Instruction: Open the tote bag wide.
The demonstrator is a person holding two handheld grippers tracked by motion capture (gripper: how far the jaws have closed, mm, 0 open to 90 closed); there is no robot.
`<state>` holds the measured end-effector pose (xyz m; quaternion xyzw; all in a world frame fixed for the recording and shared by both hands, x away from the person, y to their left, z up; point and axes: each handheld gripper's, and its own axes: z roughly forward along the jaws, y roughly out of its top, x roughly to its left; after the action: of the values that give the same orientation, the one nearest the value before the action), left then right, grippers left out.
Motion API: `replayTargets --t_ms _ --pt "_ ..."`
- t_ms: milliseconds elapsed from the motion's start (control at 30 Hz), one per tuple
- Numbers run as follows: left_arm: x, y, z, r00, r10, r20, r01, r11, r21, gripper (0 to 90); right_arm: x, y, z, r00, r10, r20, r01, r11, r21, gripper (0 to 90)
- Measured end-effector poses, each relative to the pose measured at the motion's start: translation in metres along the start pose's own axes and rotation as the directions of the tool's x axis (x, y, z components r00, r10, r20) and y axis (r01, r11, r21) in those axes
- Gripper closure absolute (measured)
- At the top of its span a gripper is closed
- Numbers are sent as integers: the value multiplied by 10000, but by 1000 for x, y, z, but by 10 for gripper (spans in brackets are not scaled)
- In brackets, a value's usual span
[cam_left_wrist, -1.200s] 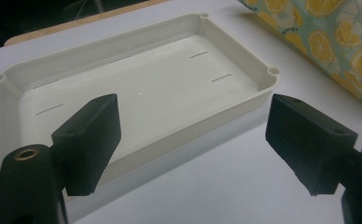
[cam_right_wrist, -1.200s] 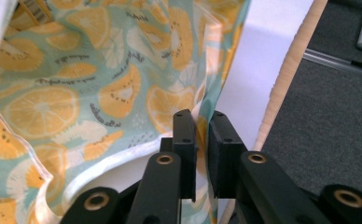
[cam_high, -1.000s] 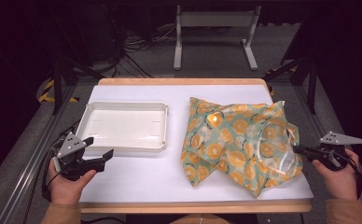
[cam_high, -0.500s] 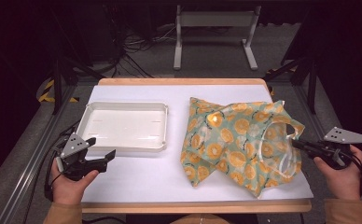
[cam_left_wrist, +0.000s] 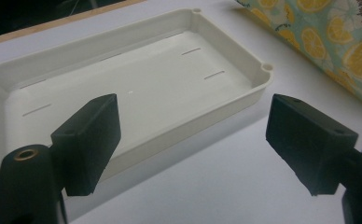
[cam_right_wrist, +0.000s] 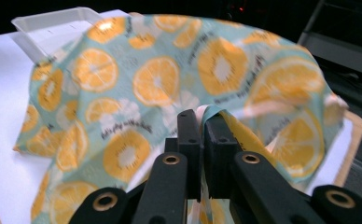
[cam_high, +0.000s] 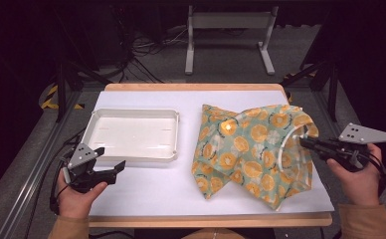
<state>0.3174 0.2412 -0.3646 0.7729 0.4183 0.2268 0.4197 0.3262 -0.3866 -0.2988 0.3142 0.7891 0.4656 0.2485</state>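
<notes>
Left hand-held gripper (cam_high: 112, 167) is hovering just in front of the white tray (cam_high: 131, 134), its jaws spread wide and holding nothing. Right of the tray, the orange-slice patterned cloth bag (cam_high: 250, 149) is lying rumpled on the white counter (cam_high: 146, 189), its right side lifted off the surface. Farther right of the tray, the right hand-held gripper (cam_high: 305, 142) is pinching the bag's raised edge between nearly closed jaws.
</notes>
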Motion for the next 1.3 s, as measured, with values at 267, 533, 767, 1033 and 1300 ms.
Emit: replayTargets --t_ms 267,533,767,1033,1300 --pt "-2 0 1 9999 58 82 -59 10000 61 185 15 30 16 9966 -549 -619 535 9983 -228 868" --pt "-6 1 5 9997 128 186 -129 9999 74 185 33 59 36 9867 -1145 -1157 1106 9931 -397 870" --pt "-7 0 7 9995 135 273 -139 9998 126 185 44 81 48 9789 -1289 -1584 1175 9899 -793 874" --pt "-10 0 11 9990 178 406 -186 9996 190 185 52 98 72 9680 -1264 -2166 1085 9898 -927 873" --pt "-13 0 16 9983 286 509 -302 9991 307 185 63 112 99 9550 -1227 -2702 1022 9908 -887 872"
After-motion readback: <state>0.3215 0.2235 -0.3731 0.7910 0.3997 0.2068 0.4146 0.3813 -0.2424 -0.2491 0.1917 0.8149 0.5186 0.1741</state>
